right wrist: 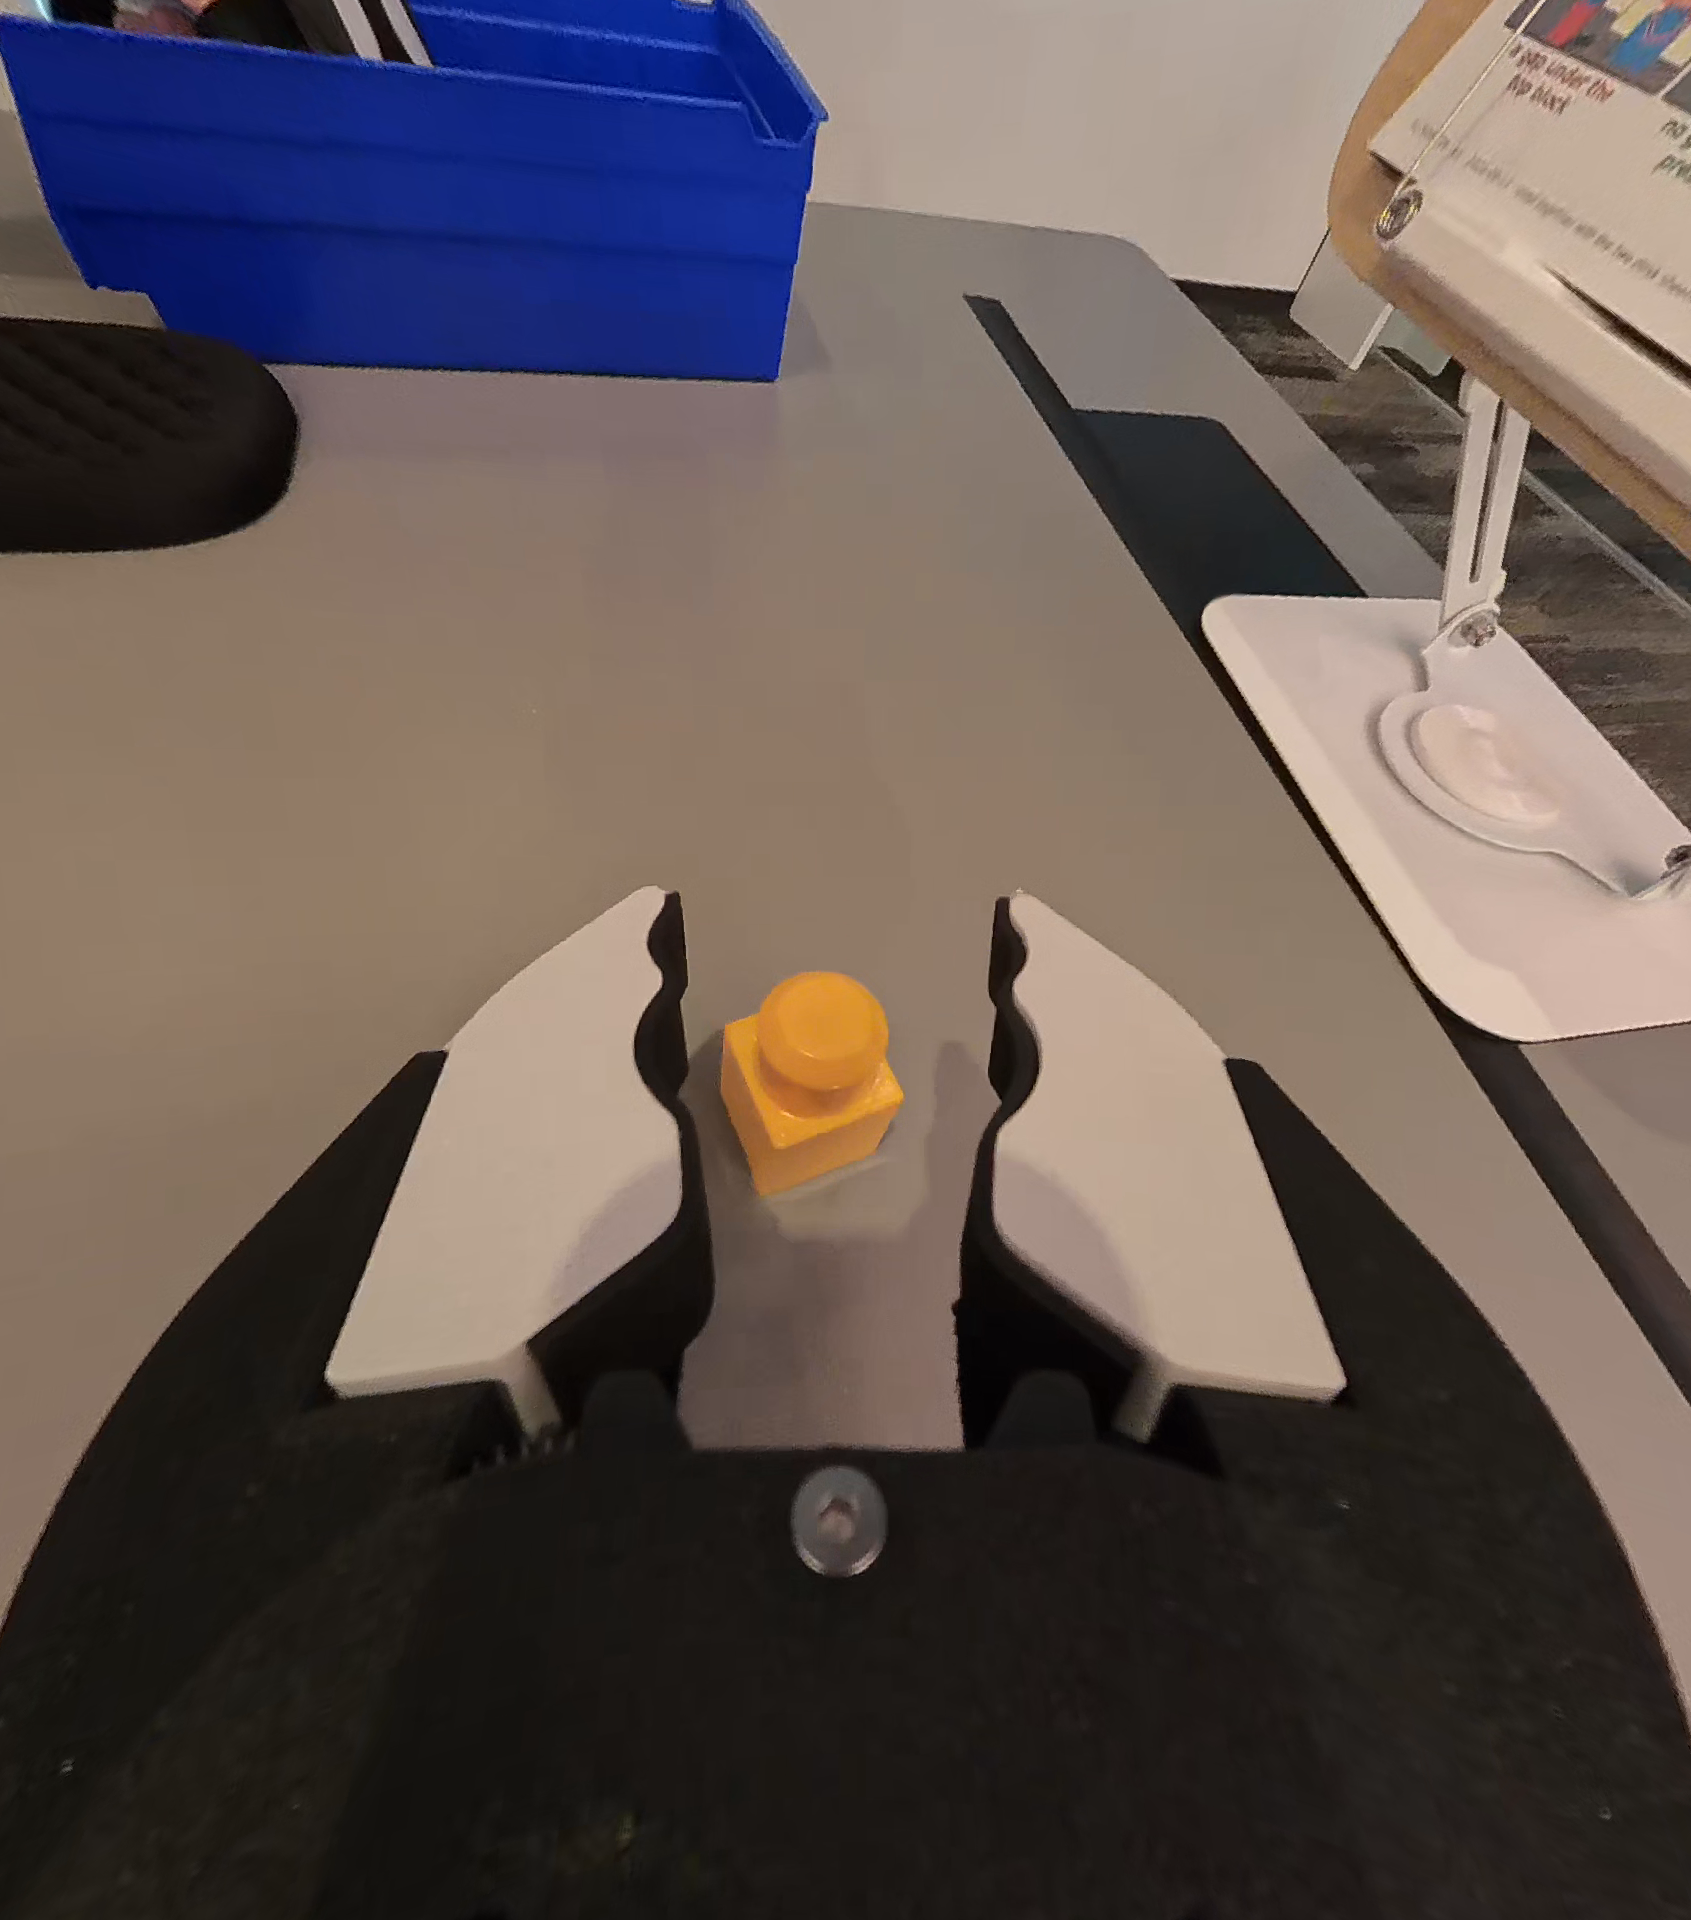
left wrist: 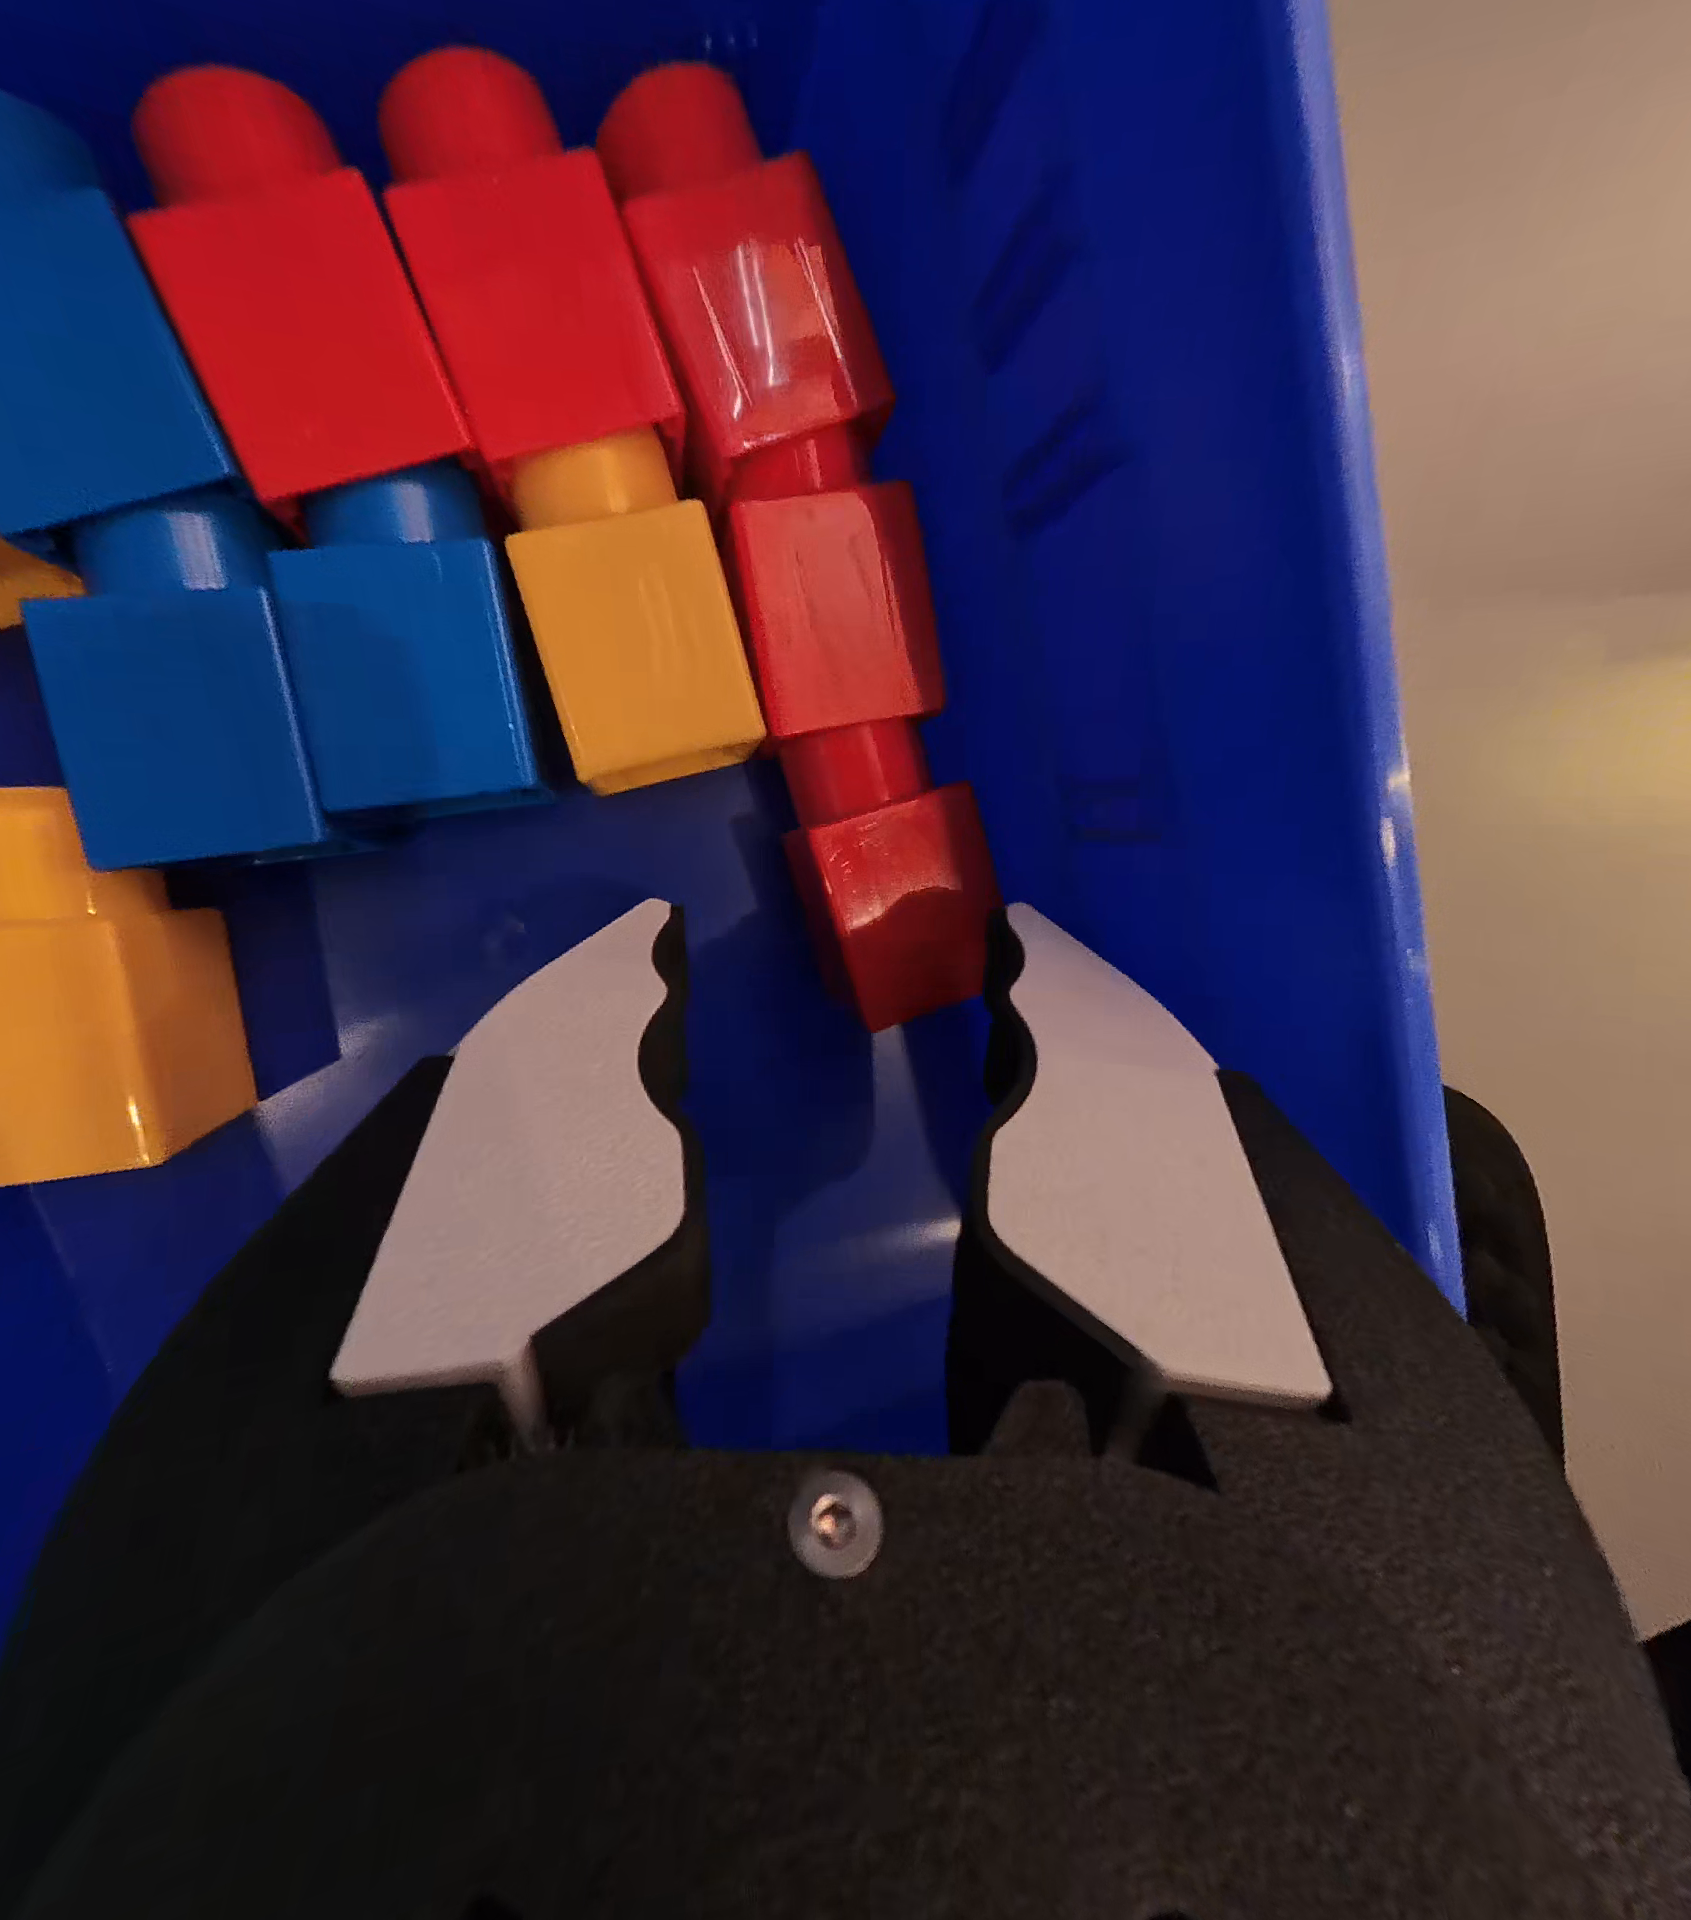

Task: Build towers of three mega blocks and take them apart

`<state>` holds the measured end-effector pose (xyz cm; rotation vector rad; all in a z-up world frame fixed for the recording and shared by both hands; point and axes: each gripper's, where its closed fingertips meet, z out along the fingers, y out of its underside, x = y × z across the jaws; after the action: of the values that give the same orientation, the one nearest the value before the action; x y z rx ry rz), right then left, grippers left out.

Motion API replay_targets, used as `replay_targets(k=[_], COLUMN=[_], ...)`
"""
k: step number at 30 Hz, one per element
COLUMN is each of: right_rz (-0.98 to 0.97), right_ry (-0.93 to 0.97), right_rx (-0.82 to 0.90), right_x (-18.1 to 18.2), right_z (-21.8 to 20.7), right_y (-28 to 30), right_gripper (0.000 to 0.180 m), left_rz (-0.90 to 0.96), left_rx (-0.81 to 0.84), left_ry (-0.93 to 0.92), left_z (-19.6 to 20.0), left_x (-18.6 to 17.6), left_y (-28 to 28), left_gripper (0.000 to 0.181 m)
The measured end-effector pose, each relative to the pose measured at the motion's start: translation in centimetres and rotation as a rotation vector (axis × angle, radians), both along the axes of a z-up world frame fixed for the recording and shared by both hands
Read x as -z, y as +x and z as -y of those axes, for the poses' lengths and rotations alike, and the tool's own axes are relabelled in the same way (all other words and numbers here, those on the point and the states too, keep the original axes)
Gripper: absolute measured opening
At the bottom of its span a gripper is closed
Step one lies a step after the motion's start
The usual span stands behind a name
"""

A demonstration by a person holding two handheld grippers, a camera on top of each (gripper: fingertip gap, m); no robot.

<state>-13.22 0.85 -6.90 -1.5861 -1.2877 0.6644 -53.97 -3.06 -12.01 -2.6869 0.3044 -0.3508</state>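
In the left wrist view, a blue bin point(left wrist: 1132, 520) holds several red, blue and yellow mega blocks lying on their sides. Three red blocks are joined in a row along the bin's right wall; their studs show between them. The nearest red block point(left wrist: 888, 904) lies with its near end between my left gripper's point(left wrist: 841, 935) tips, close to the right fingertip. That gripper is open and empty. In the right wrist view, a yellow block point(right wrist: 810, 1091) stands upright on the grey table point(right wrist: 508, 727), between the fingers of my open right gripper point(right wrist: 841, 920), untouched.
A loose yellow block point(left wrist: 51, 1029) lies in the bin at near left. In the right wrist view the blue bin point(right wrist: 425, 229) stands at the far left, a black padded object point(right wrist: 41, 436) lies at left, and a white stand point(right wrist: 1506, 831) holding a printed sheet is at right.
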Motion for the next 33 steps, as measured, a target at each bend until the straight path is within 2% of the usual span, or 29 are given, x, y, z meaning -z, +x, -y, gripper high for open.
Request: replay_targets(k=[11, 18, 23, 26, 33], right_rz=[-0.04, -0.032, -0.02, -0.025, -0.032], right_ry=[-0.012, -0.027, -0.037, -0.044, -0.046], right_rx=[-0.001, 0.009, 0.013, 0.014, 0.015], right_x=[-0.7, -0.4, 0.0, 0.1, -0.1], right_z=[0.2, 0.1, 0.0, 0.0, 0.0], right_y=[0.8, 1.1, 1.2, 1.3, 1.4], right_gripper=[0.052, 0.052, 0.051, 0.051, 0.05], left_rz=[0.003, 0.076, 0.049, -0.001, -0.081], left_rx=[-0.002, 0.034, 0.043, 0.047, 0.054], left_ry=[-0.079, -0.085, -0.075, -0.069, -0.062], left_z=[1.3, 0.7, 0.3, 0.4, 0.7], left_x=[0.1, 0.2, 0.2, 0.0, -0.3], left_y=[-1.8, 0.5, 0.3, -0.7, -3.0], left_gripper=[0.052, 0.052, 0.052, 0.044, 0.043])
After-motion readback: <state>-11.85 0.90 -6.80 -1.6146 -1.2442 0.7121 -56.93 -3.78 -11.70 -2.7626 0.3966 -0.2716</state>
